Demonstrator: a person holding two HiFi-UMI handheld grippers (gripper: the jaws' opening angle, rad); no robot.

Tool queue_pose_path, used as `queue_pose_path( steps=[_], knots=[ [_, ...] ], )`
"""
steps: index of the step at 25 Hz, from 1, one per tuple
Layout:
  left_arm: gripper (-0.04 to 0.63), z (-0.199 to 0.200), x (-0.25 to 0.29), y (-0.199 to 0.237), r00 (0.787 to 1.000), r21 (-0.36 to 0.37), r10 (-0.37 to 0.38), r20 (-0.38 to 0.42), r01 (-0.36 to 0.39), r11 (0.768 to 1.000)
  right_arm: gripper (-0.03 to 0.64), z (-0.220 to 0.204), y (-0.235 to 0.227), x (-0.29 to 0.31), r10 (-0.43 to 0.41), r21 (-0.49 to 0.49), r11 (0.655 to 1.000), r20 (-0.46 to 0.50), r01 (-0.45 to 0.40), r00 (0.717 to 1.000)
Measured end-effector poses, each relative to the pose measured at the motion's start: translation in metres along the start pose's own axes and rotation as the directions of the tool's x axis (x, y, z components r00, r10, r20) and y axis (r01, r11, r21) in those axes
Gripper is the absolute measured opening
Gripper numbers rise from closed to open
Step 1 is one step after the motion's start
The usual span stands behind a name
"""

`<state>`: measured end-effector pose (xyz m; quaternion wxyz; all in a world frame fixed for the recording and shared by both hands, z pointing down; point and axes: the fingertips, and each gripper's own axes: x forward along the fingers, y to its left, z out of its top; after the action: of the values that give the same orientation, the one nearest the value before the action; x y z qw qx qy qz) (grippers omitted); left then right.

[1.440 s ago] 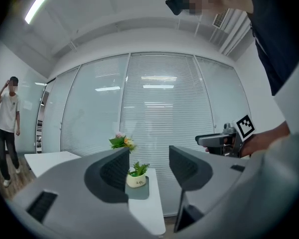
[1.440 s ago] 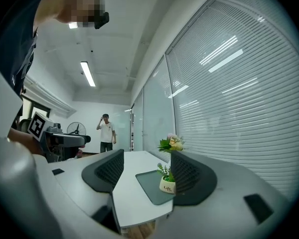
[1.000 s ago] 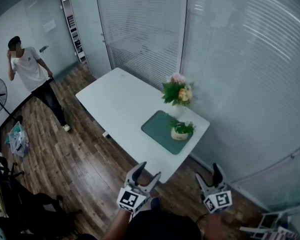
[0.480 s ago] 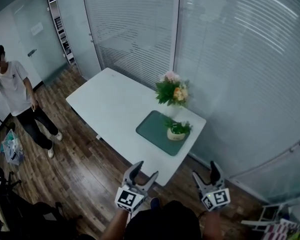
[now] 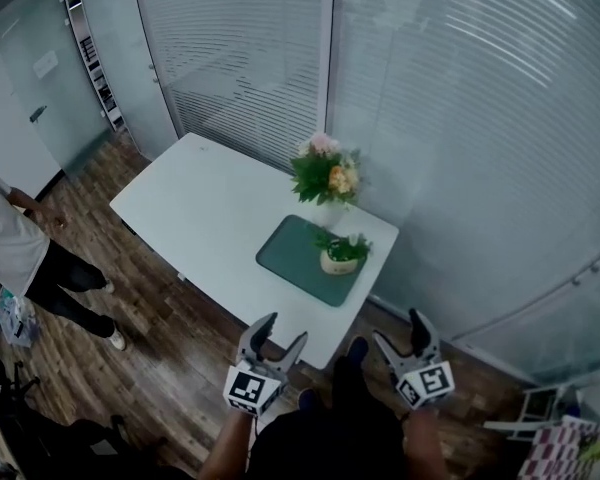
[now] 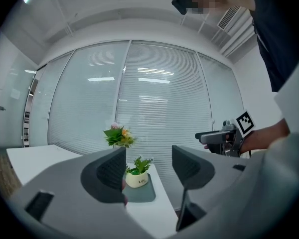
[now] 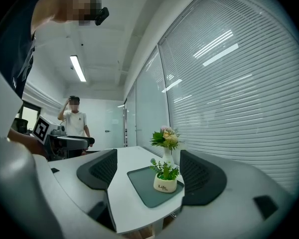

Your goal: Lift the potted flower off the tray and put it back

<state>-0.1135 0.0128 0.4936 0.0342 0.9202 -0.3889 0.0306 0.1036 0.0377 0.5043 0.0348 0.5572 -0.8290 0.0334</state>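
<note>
Potted flower (image 5: 340,255) upright on tray (image 5: 285,258), at its 3 o'clock end; bouquet vase (image 5: 325,173) at pot's 12 | left gripper (image 5: 280,330): we see jaws wide apart, empty, 7 o'clock of pot, off the table (image 5: 200,208) | right gripper (image 5: 398,328): jaws just been opening, wide, gripping nothing, 5 o'clock of pot

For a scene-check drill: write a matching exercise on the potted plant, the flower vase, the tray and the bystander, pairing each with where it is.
Things:
1 potted plant
2 flower vase
3 green tray
4 bystander

Places:
A on the wooden floor
B directly on the white table, beyond the tray
C on the table, carrying a pot
D on the tray

Pairs: 1-D, 2-B, 3-C, 4-A
</note>
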Motion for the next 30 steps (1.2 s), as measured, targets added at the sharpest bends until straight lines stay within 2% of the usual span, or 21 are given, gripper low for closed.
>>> queue_pose_path(
  steps=[11,17,21,27,30],
  knots=[
    [0.268,-0.006,0.041,0.01,1.0,0.016,-0.001,-0.01,0.002,1.0,0.364,-0.017,-0.021,0.032,0.064,-0.02,0.998,-0.018,-0.065,0.998],
    [0.268,-0.008,0.062,0.022,0.999,0.003,0.03,-0.024,-0.03,1.0,0.364,-0.023,-0.033,0.059,0.114,-0.006,0.993,-0.045,-0.115,0.992],
    [0.268,-0.009,0.077,0.03,0.999,0.014,0.041,-0.029,-0.04,0.999,0.364,-0.024,-0.042,0.081,0.156,-0.032,0.987,-0.06,-0.158,0.986],
    [0.268,-0.012,0.107,0.043,0.998,0.036,0.029,-0.054,-0.027,0.999,0.365,-0.033,-0.055,0.108,0.201,-0.075,0.975,-0.114,-0.21,0.973],
    [0.268,-0.017,0.12,0.045,0.997,0.045,0.017,-0.08,-0.013,0.999,0.365,-0.039,-0.062,0.115,0.211,-0.056,0.973,-0.154,-0.222,0.965]
  ],
)
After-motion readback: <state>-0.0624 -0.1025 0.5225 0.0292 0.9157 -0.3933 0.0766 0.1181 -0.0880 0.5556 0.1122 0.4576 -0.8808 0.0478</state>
